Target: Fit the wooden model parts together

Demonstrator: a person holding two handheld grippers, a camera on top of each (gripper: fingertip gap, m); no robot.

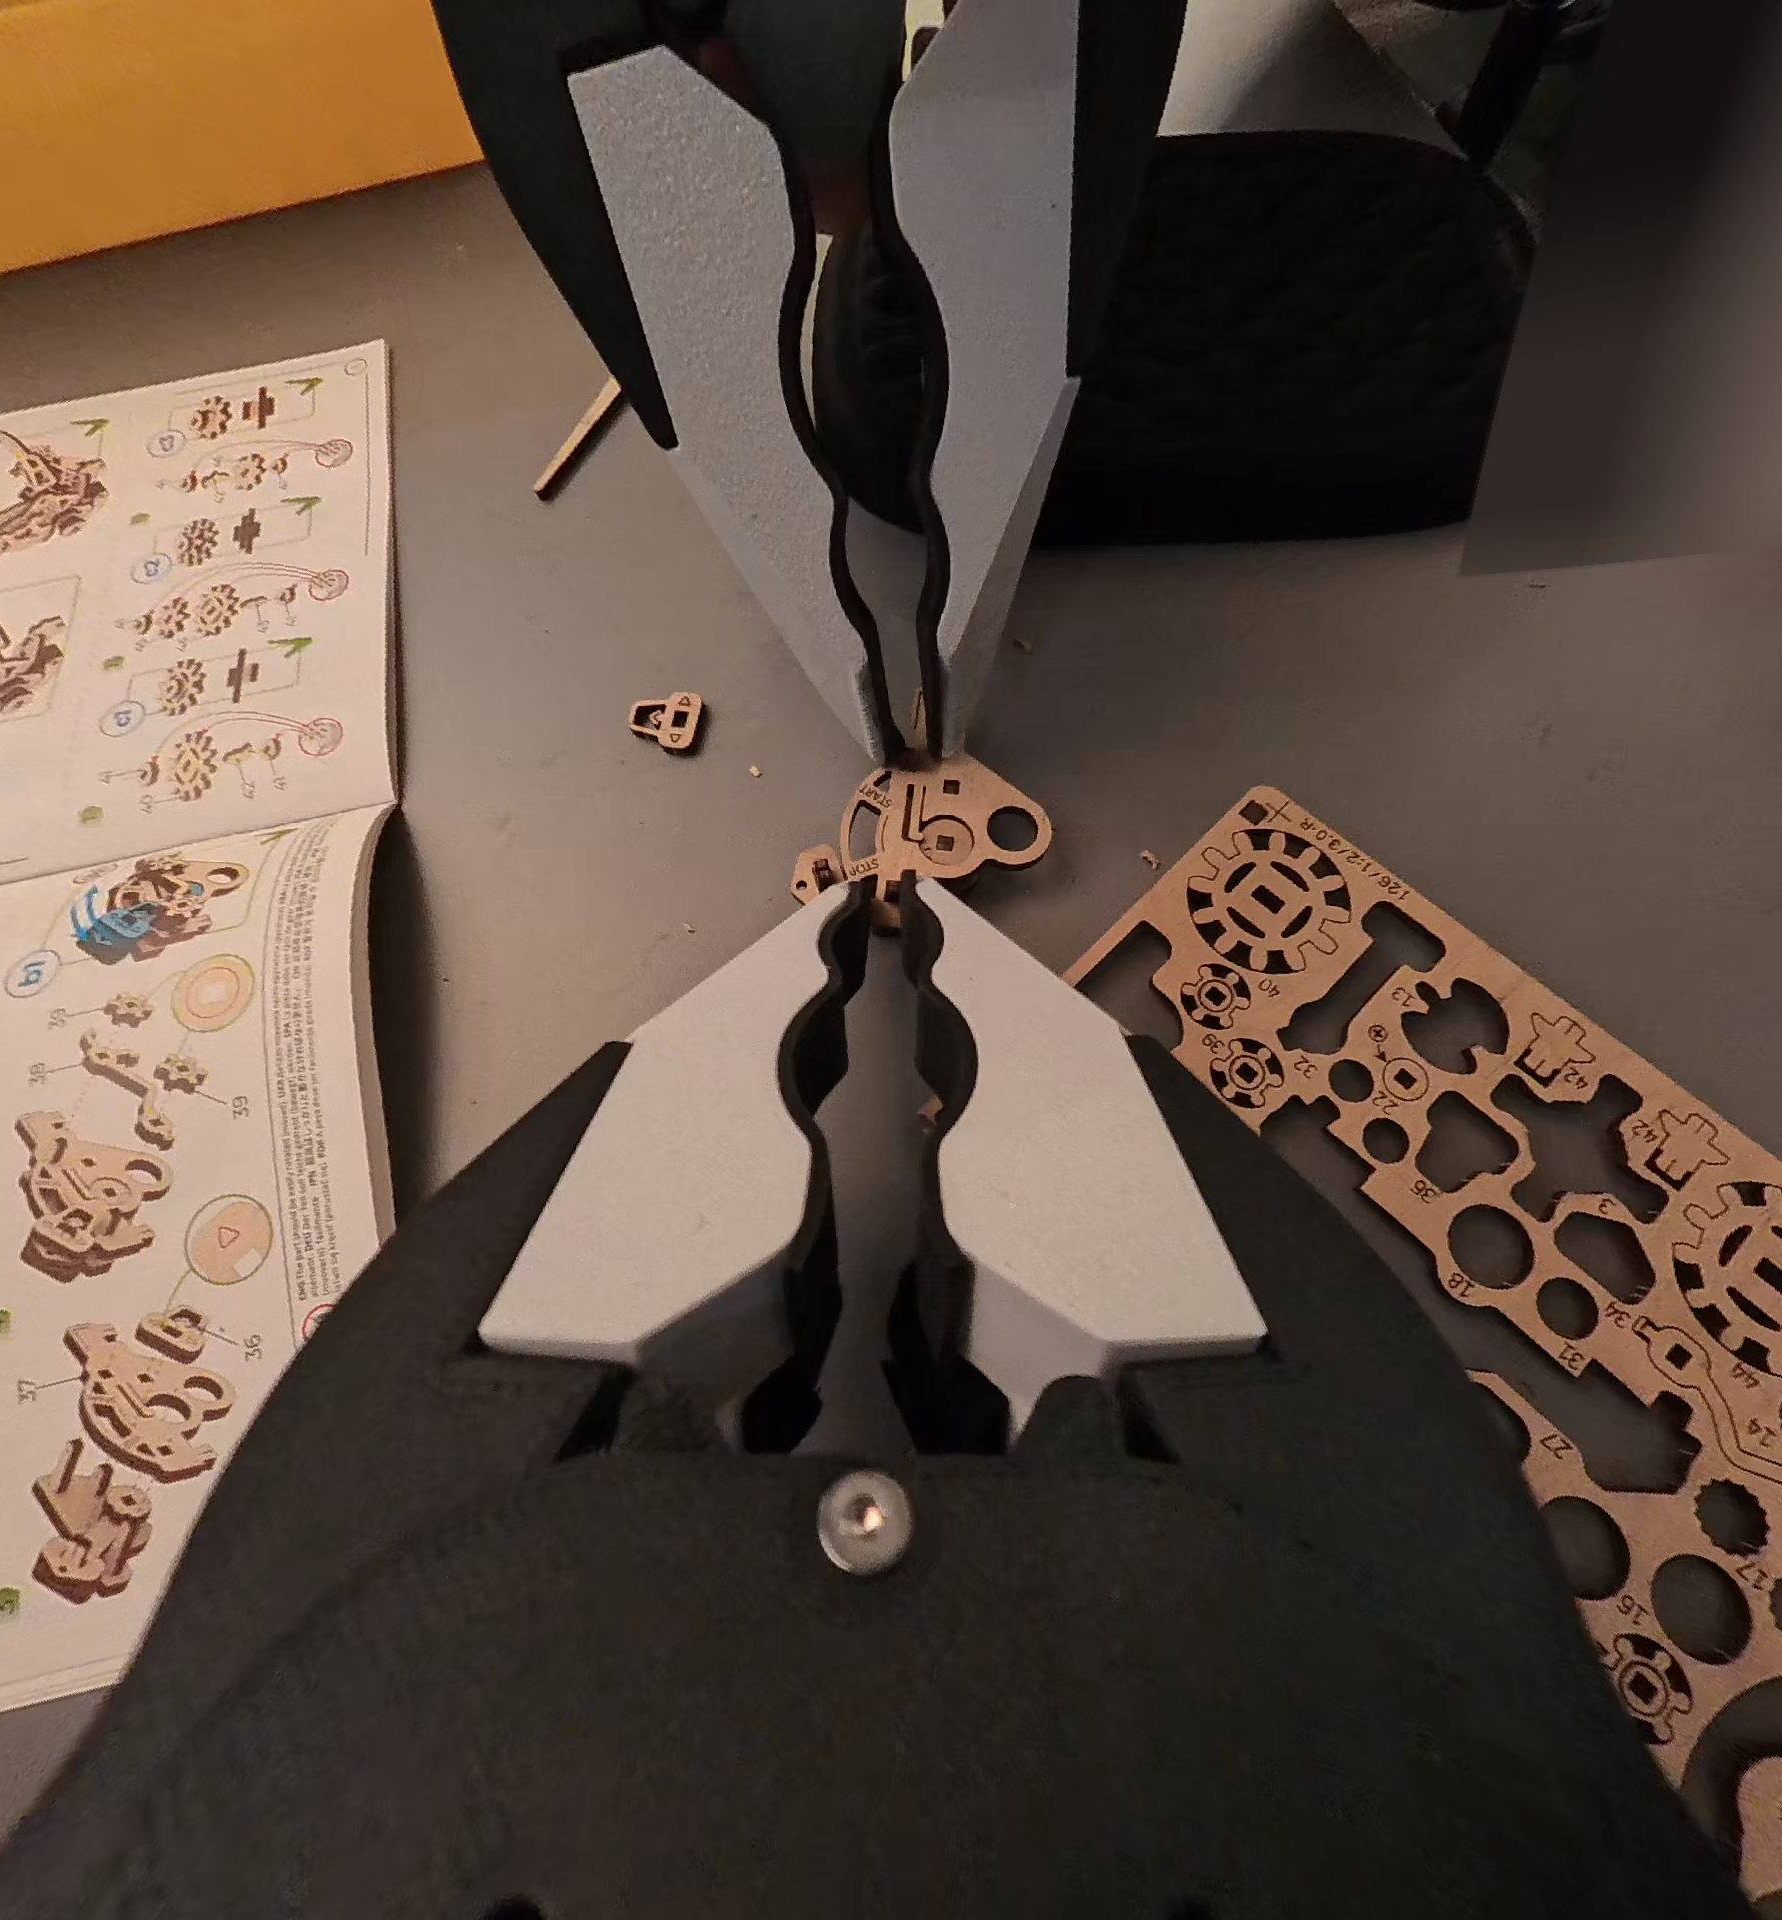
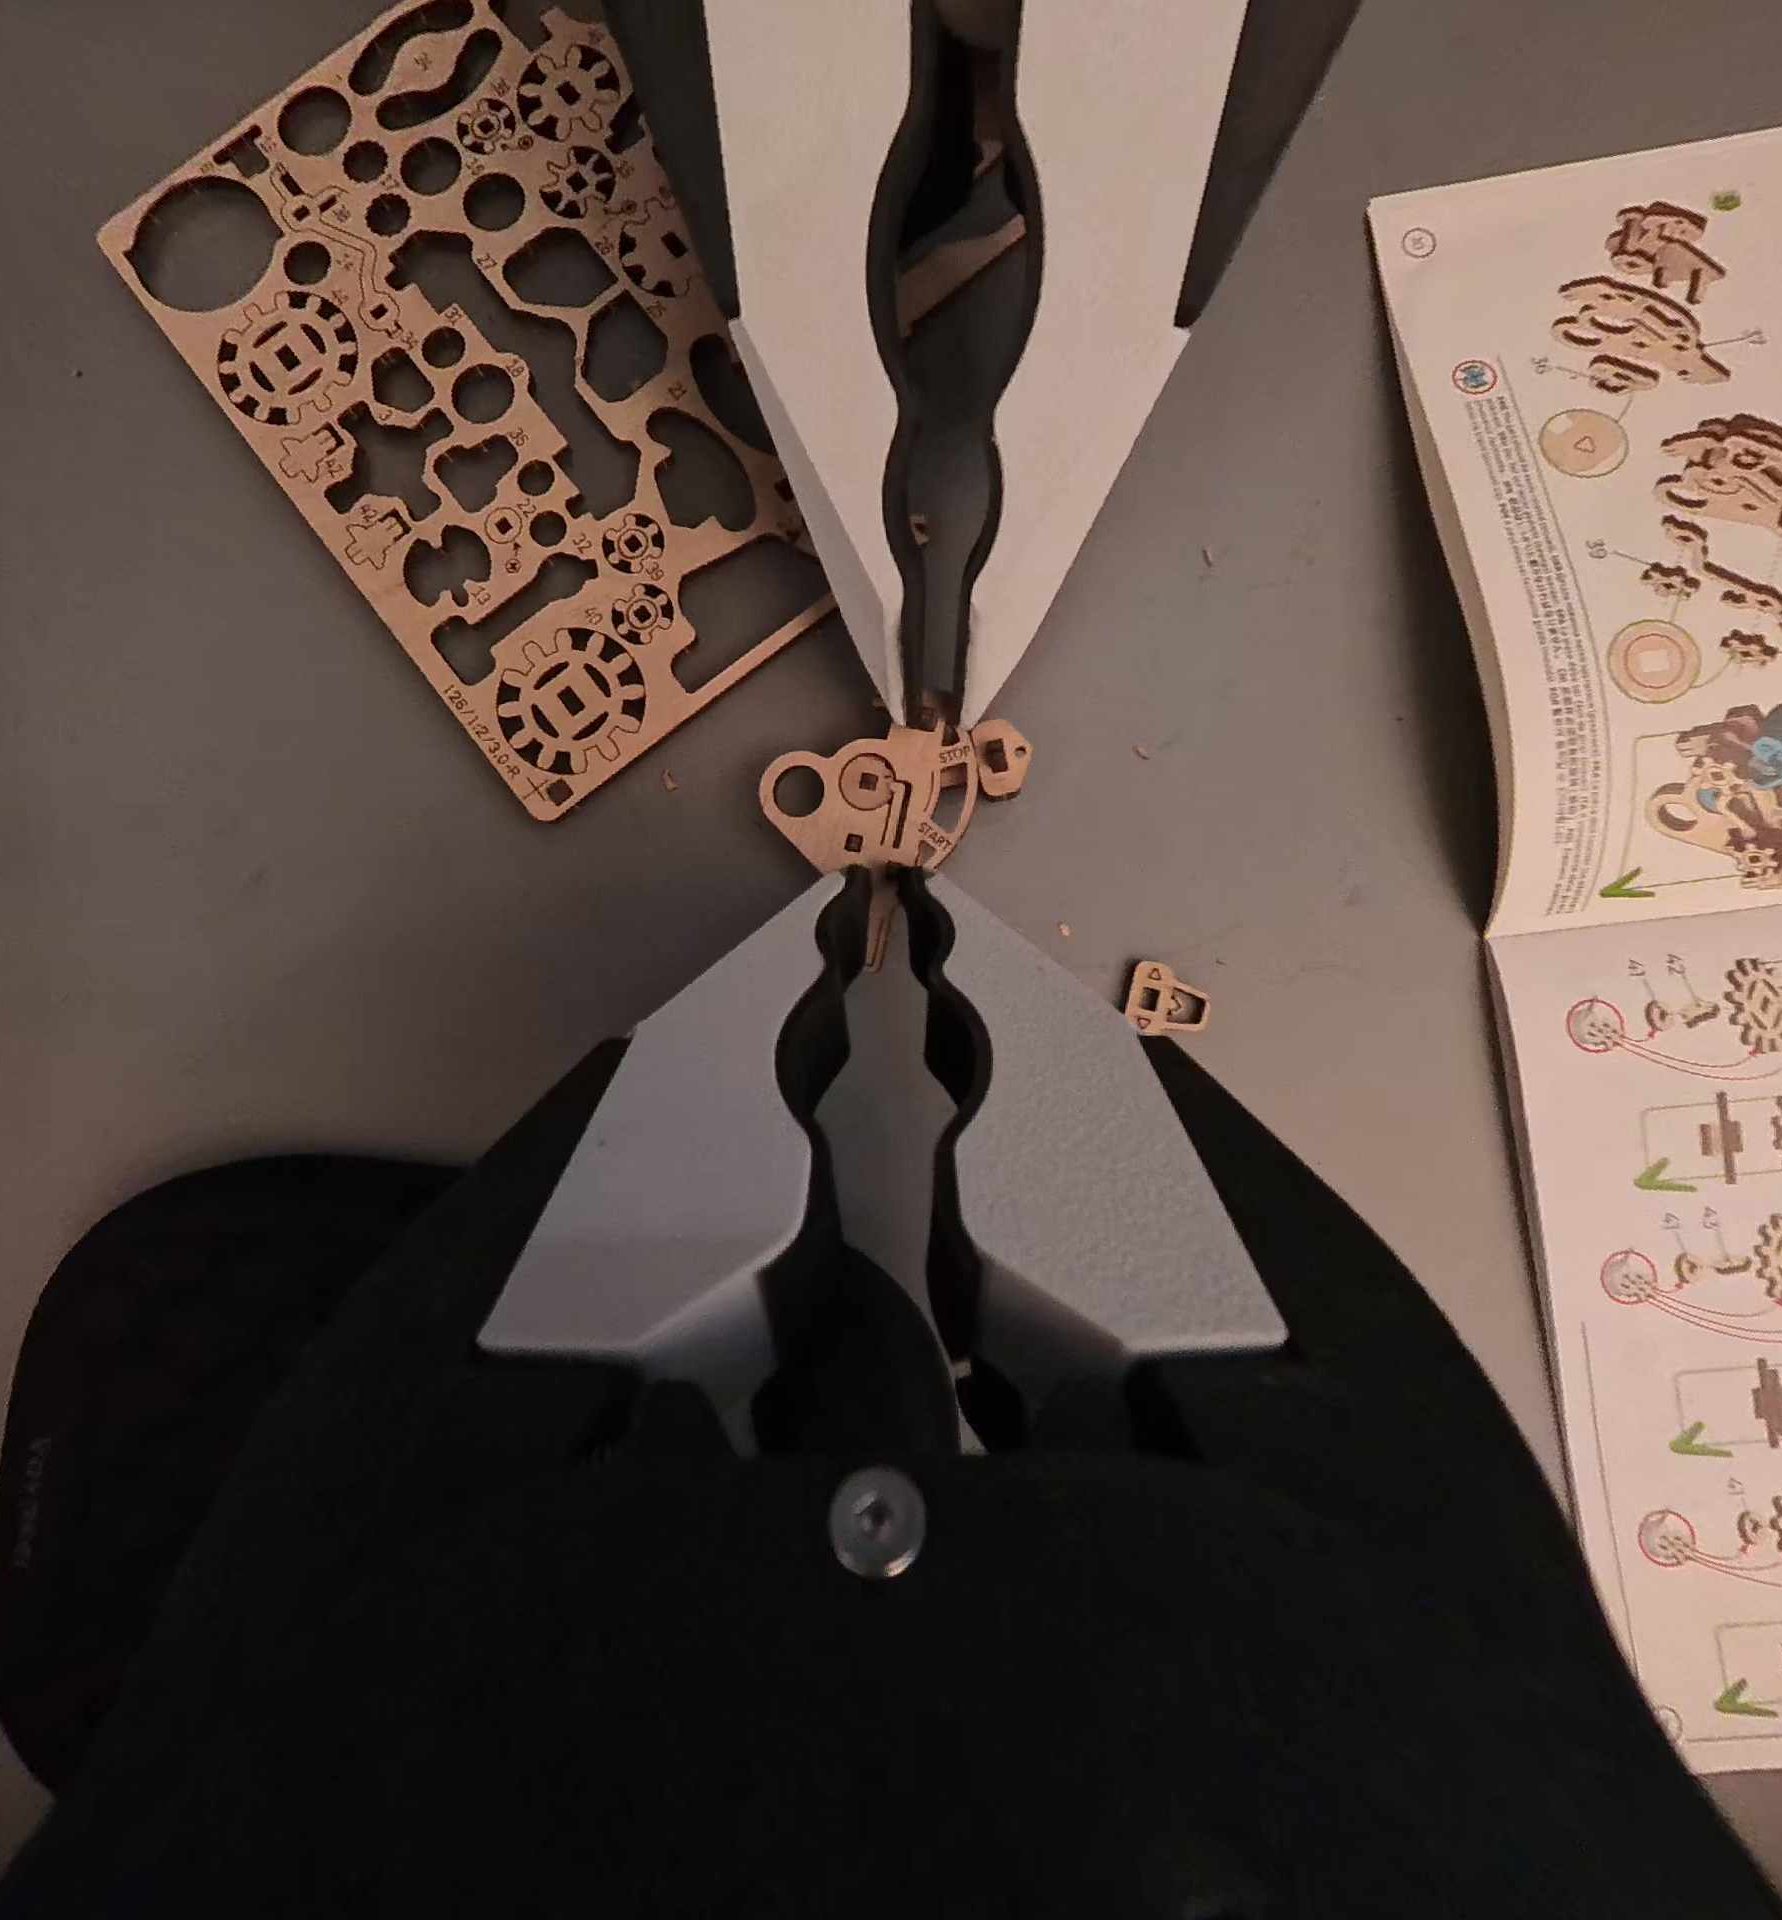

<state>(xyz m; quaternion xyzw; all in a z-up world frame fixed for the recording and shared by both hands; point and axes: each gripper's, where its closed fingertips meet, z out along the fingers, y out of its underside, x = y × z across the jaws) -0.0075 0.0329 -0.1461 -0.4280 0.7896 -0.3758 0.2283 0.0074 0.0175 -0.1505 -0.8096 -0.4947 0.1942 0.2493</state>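
Observation:
A small wooden model assembly, a flat plate with a round hole and square holes, sits between my two grippers over the grey table. My left gripper is shut on the plate's near edge. My right gripper comes in from the opposite side, shut on the far edge. In the right wrist view the assembly lies just past my right gripper, with a thin wooden tab pinched between its tips. The left gripper clamps the other edge. A small lever part sticks out of the assembly.
A punched wooden parts sheet lies right of the left gripper; it also shows in the right wrist view. An open instruction booklet lies on the left. A loose small wooden piece, a thin stick and a black object are nearby. The tips of both grippers are at nearly the same place. The loose small wooden piece lies around 5 cm away from my right fingertips. It is also in sight in the right wrist view.

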